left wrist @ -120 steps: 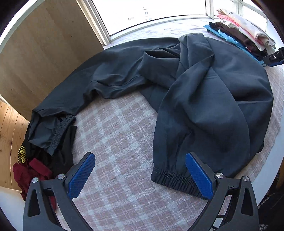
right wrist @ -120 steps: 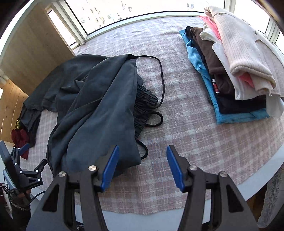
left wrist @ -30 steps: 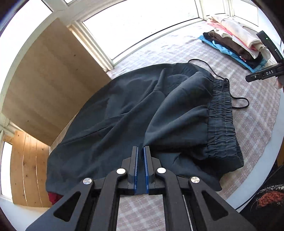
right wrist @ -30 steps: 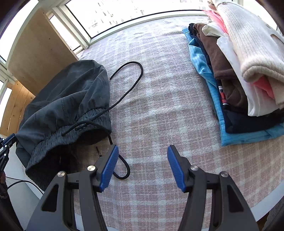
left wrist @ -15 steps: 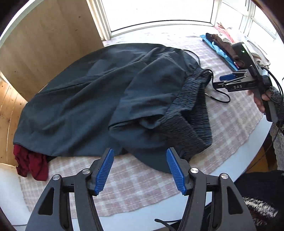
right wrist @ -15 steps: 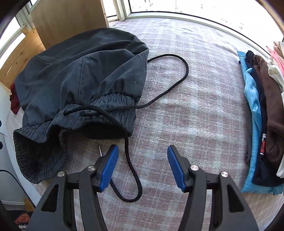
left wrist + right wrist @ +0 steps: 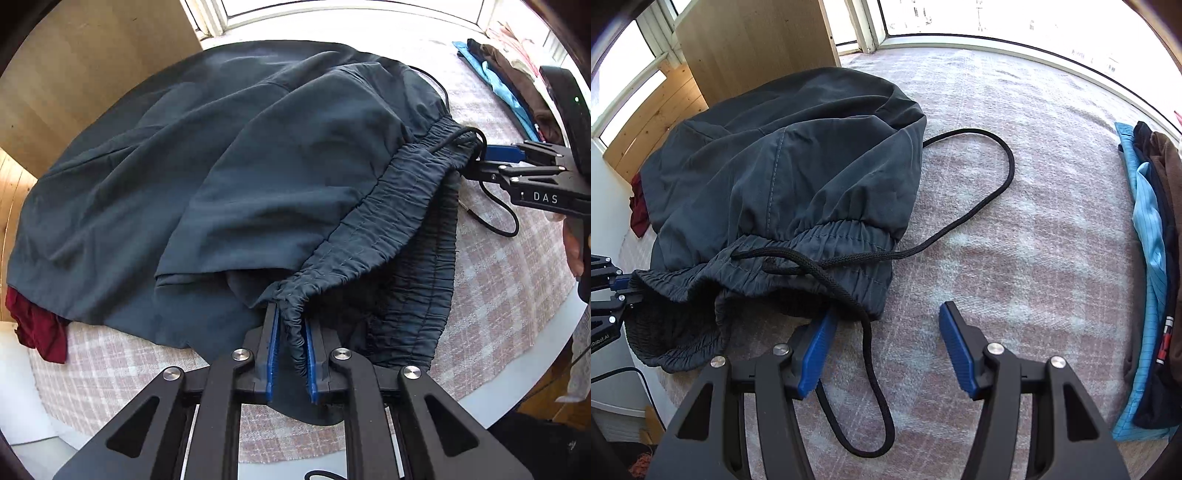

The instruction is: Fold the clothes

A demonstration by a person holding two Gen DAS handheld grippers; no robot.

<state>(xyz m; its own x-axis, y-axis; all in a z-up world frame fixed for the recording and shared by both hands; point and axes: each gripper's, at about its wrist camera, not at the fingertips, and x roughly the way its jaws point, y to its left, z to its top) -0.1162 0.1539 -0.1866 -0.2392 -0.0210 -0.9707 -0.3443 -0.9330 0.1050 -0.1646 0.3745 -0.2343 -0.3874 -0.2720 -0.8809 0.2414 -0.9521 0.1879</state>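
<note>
Left gripper [image 7: 290, 343]: jaws nearly closed, pinching the gathered waistband [image 7: 369, 236] of the dark trousers [image 7: 221, 166]. Right gripper [image 7: 886, 350]: jaws wide, holding nothing, at the waistband's other end, astride the black drawstring [image 7: 875, 387]. Trousers heaped on the checked counter [image 7: 1034, 240]; folded clothes [image 7: 1152, 258] well right.

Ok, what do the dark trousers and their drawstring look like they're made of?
Trousers: probably a thin woven synthetic or cotton blend, matte dark grey, falling in soft, shallow creases, with a shirred elastic waistband. Drawstring: thick black braided cord, with a visible plaited texture.
</note>
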